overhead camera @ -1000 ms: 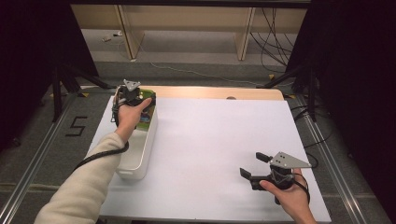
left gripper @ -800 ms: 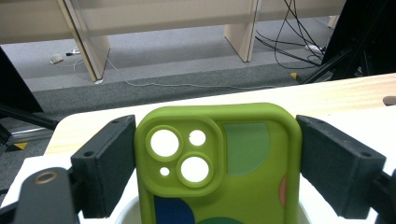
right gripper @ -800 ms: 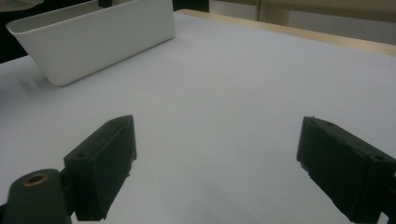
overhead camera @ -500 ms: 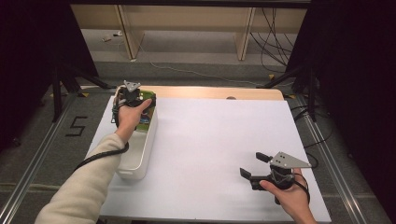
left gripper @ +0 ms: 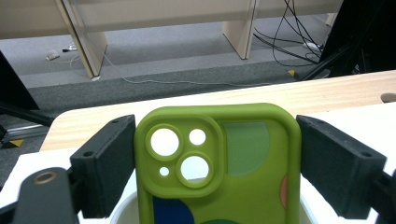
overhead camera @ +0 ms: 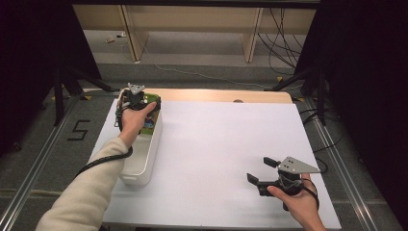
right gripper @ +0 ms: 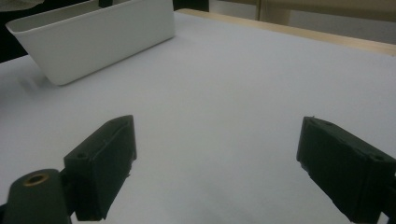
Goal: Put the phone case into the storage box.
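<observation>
A green phone case (left gripper: 252, 186) with camera cut-outs and coloured patches stands upright between the jaws of my left gripper (left gripper: 217, 123). Both pads press on its side edges. In the high view the left gripper (overhead camera: 137, 98) holds the phone case (overhead camera: 153, 103) over the far end of a white bin (overhead camera: 144, 161) at the table's left. My right gripper (overhead camera: 260, 174) rests low over the white tabletop at the front right. In its own view the right gripper (right gripper: 217, 135) stands open, with bare table between the jaws.
The white bin (right gripper: 93, 42) lies long and narrow along the left edge of the white table sheet (overhead camera: 226, 139). A wooden strip (overhead camera: 231, 95) runs along the far edge. Cables and stand legs are on the floor beyond.
</observation>
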A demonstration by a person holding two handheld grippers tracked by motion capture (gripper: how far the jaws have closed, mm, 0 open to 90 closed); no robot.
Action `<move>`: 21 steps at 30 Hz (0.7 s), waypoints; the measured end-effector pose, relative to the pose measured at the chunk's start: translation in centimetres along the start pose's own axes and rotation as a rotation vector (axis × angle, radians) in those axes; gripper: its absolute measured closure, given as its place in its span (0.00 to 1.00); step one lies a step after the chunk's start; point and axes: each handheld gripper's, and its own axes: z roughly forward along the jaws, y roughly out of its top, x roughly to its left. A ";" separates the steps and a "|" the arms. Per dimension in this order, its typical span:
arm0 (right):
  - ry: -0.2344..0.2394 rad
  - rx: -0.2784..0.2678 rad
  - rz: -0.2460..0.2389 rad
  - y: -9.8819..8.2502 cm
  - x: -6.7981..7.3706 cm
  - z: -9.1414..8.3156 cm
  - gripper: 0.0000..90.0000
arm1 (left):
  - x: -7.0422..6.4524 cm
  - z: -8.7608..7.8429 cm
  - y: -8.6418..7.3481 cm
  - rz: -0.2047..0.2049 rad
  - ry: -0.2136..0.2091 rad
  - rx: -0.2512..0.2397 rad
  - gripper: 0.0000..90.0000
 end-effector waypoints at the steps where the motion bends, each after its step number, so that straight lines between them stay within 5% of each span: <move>1: 0.001 0.000 0.000 0.0 0.0 0.0 0.15 | 0.0 0.0 0.0 -0.001 -0.001 0.000 0.17; 21: 0.003 0.005 0.002 0.0 0.0 0.1 0.15 | 0.1 0.0 0.1 0.000 -0.048 0.033 0.12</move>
